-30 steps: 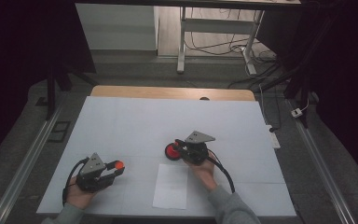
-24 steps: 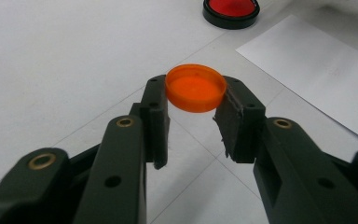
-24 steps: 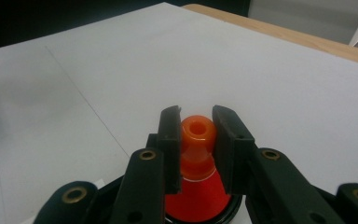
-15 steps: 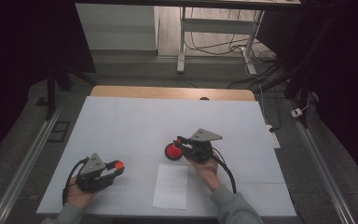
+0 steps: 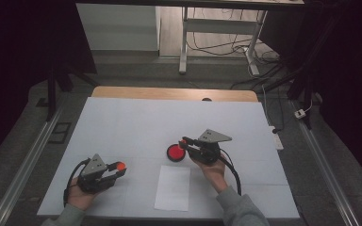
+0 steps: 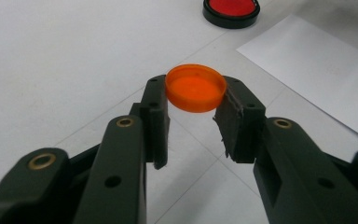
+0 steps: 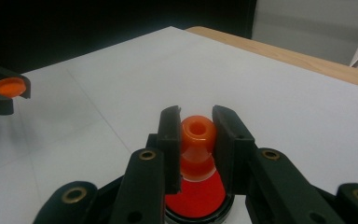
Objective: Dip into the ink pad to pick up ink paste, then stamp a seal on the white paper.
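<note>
In the high view, the left gripper is being held low at the lower left of the frame with a small orange cap at its tip, while the right gripper is being held near the middle of the frame, just over a red disc with a black rim; a white sheet of paper is lying below the disc on the white surface. What is being clamped at the right is too small to be told there. It is being made plain in the right gripper view: a small orange bottle-like piece with a round open mouth is being gripped upright between the closed fingers in the lower middle of the frame, directly above the red disc, though contact with the disc cannot be judged. The cap is also being shown at the far left of that frame. In the left gripper view, the cap is being pinched by its rim between the closed fingers at the frame's centre, lying level above the surface, with the disc at the top edge and the paper at the right. Both forearms are being brought in from the bottom edge of the high view, the left hand kept low and the right hand angled toward the upper left.
</note>
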A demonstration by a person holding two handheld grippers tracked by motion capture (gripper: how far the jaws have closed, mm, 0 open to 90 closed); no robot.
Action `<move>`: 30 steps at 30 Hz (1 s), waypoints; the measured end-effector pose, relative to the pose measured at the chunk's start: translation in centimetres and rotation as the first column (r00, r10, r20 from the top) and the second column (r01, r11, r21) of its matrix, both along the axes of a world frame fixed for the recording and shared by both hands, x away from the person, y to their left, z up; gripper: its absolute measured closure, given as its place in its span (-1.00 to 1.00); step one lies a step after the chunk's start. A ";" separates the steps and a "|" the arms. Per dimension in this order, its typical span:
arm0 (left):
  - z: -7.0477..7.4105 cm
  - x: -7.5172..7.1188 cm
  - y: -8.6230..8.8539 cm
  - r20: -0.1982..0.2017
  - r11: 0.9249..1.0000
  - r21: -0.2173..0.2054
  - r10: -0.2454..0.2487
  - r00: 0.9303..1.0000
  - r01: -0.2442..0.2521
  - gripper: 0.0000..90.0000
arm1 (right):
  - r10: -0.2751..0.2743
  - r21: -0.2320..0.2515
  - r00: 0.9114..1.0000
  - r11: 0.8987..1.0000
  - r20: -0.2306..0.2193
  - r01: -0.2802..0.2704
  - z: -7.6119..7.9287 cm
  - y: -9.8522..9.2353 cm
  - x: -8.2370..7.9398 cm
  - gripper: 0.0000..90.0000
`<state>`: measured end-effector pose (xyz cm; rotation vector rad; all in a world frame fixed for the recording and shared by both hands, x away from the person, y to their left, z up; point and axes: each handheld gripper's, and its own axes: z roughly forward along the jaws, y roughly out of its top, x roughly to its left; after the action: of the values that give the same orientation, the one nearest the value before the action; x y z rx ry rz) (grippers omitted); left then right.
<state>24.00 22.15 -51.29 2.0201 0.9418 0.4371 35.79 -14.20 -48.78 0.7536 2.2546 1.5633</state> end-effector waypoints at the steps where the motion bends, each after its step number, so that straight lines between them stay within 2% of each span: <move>1: 0.0 0.0 0.0 0.001 1.000 0.001 0.002 1.000 -0.002 0.43 | 0.004 -0.003 1.000 1.000 0.000 -0.004 0.1 -0.1 -0.1 0.62; 30: -0.2 0.1 0.3 -0.005 1.000 0.002 0.014 1.000 -0.014 0.43 | 0.047 0.012 0.999 0.999 -0.004 -0.047 1.4 -1.4 -2.1 0.62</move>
<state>24.05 22.49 -51.48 2.0183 0.9599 0.4410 33.65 -15.59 -47.35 0.7128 2.2831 1.5996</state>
